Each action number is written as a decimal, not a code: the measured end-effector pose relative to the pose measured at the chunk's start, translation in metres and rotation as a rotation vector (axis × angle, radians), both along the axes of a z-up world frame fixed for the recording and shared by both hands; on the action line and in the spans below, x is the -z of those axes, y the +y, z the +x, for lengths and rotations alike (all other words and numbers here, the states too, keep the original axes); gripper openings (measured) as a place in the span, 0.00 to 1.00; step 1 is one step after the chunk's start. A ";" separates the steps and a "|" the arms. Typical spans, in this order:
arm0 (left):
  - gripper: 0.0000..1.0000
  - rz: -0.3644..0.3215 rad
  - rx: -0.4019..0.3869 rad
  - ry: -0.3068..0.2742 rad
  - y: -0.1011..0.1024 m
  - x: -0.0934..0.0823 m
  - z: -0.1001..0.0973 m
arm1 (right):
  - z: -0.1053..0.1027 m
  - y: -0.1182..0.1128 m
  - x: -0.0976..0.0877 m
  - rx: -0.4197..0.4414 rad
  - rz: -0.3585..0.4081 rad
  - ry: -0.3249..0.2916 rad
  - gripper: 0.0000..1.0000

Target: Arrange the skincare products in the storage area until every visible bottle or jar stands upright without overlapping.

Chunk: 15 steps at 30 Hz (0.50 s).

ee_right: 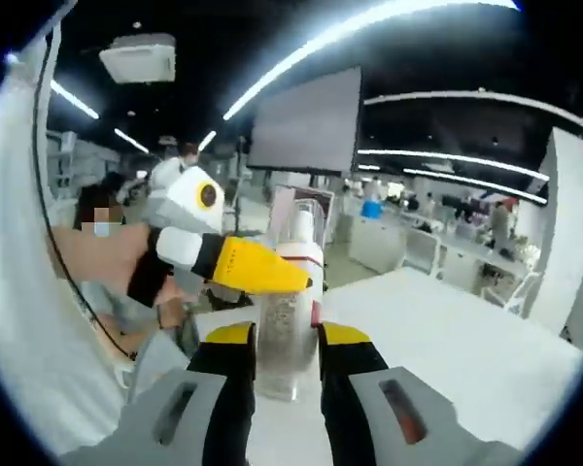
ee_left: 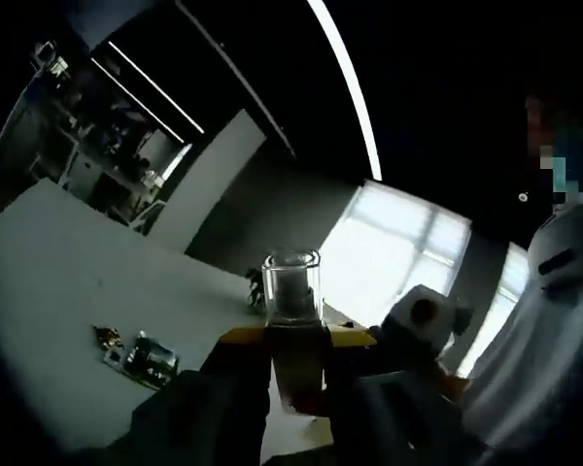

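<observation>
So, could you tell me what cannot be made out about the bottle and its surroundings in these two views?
- Left gripper view: the bottle is dark against the bright window; its label and contents are unreadable, and the left gripper covers its lower part.
- Left gripper view: small items on the white table are too small and dim to identify.
- Right gripper view: the bottle's base sits behind the right gripper; the left gripper's yellow jaw crosses its neck.

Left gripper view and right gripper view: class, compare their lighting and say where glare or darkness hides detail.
Left gripper view: dim, the window blown out, the tool nearly silhouetted around the bottle. Right gripper view: brighter, ceiling strips glaring.
</observation>
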<state>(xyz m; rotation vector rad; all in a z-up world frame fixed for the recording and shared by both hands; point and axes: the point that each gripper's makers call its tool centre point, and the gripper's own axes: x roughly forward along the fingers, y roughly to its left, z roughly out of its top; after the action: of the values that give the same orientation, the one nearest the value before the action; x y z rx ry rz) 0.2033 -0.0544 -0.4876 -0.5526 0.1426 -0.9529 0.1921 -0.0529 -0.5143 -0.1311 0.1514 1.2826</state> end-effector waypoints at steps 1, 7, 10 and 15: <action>0.15 0.001 0.040 -0.031 -0.001 -0.006 -0.004 | -0.003 -0.001 -0.004 -0.034 0.030 0.018 0.25; 0.15 0.048 0.271 -0.164 -0.016 -0.024 -0.031 | -0.029 -0.003 -0.015 -0.206 0.079 0.103 0.24; 0.16 0.115 0.344 -0.202 -0.025 -0.024 -0.039 | -0.037 -0.006 -0.014 -0.259 0.051 0.108 0.23; 0.16 0.189 0.415 -0.240 -0.035 -0.026 -0.046 | -0.043 -0.010 -0.013 -0.308 0.025 0.105 0.22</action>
<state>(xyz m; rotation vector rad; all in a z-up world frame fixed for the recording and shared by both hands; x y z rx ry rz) 0.1570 -0.0891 -0.4621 -0.2317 0.1318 -1.3854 0.1491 -0.0628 -0.5011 -0.0671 0.2107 1.5985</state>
